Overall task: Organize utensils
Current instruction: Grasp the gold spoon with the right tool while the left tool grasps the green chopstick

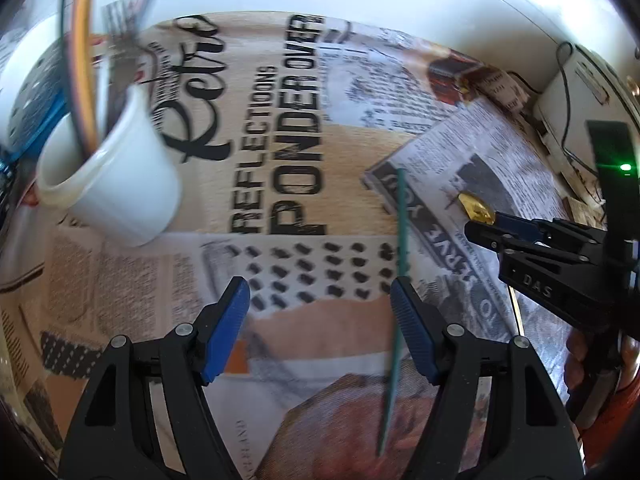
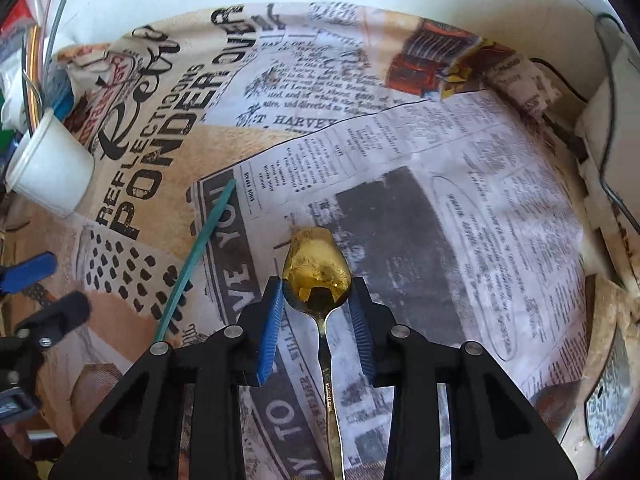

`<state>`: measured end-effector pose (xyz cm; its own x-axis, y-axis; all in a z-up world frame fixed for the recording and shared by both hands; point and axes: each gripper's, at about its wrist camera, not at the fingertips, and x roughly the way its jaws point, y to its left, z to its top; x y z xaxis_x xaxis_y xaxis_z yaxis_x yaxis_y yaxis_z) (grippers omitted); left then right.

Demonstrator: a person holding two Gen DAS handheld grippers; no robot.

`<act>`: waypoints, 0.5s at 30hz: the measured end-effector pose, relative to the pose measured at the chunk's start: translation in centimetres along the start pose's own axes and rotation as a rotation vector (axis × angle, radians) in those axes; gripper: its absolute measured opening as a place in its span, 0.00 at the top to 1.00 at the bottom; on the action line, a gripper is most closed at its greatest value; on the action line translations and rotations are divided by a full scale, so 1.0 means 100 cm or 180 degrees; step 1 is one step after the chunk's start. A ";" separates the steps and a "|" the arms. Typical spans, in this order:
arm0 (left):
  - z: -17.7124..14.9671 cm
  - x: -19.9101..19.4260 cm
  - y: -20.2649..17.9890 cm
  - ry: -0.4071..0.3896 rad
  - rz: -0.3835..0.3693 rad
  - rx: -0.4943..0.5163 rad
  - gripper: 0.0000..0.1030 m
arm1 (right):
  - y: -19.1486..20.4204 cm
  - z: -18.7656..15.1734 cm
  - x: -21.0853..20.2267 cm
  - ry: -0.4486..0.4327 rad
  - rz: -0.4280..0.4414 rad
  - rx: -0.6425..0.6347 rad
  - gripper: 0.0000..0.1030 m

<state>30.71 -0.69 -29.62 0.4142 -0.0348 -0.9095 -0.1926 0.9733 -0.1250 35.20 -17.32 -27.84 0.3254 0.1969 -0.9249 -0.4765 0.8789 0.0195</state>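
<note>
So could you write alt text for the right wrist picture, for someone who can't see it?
A gold spoon lies on a newsprint-patterned cloth, its bowl between the open blue-padded fingers of the right tool. A green stick lies to the left, and a white cup holding utensils stands at the far left.

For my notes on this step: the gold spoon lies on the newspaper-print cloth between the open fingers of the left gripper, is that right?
Not quite: the gold spoon lies on the newspaper-print cloth between the open fingers of the right gripper, as the right wrist view shows. The left gripper has the green stick between its fingers instead.
</note>
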 end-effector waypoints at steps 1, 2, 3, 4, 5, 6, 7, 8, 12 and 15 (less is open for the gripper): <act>0.002 0.003 -0.005 0.0012 -0.0019 0.0039 0.31 | -0.003 -0.002 -0.003 -0.0020 0.0009 0.0017 0.70; 0.003 0.005 -0.009 0.0024 -0.0029 0.0074 0.31 | -0.006 -0.004 -0.009 -0.0050 0.0023 0.0044 0.70; 0.004 0.009 -0.014 0.0042 -0.0041 0.0115 0.31 | -0.008 -0.006 -0.014 -0.0080 0.0026 0.0061 0.71; 0.006 0.012 -0.019 0.0060 -0.0054 0.0156 0.31 | -0.009 -0.007 -0.019 -0.0114 0.0020 0.0075 0.71; 0.007 0.015 -0.024 0.0078 -0.0061 0.0192 0.31 | -0.011 -0.008 -0.024 -0.0155 0.0011 0.0089 0.70; 0.009 0.018 -0.028 0.0098 -0.0060 0.0233 0.31 | -0.012 -0.010 -0.029 -0.0195 0.0004 0.0100 0.70; 0.011 0.022 -0.033 0.0114 -0.0058 0.0278 0.33 | -0.015 -0.011 -0.036 -0.0237 0.0003 0.0112 0.70; 0.012 0.024 -0.037 0.0125 -0.0052 0.0309 0.35 | -0.017 -0.011 -0.040 -0.0272 0.0009 0.0122 0.70; 0.017 0.038 -0.051 0.0231 -0.0049 0.0432 0.56 | -0.025 -0.014 -0.059 -0.0409 0.0025 0.0148 0.70; 0.021 0.049 -0.056 0.0348 -0.0050 0.0444 0.68 | -0.027 -0.016 -0.069 -0.0483 0.0044 0.0167 0.70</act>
<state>35.66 -5.84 -32.61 0.3155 -0.0673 -0.9465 -0.0585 0.9942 -0.0902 32.91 -21.72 -22.15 0.4407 0.2692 -0.8564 -0.4399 0.8963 0.0553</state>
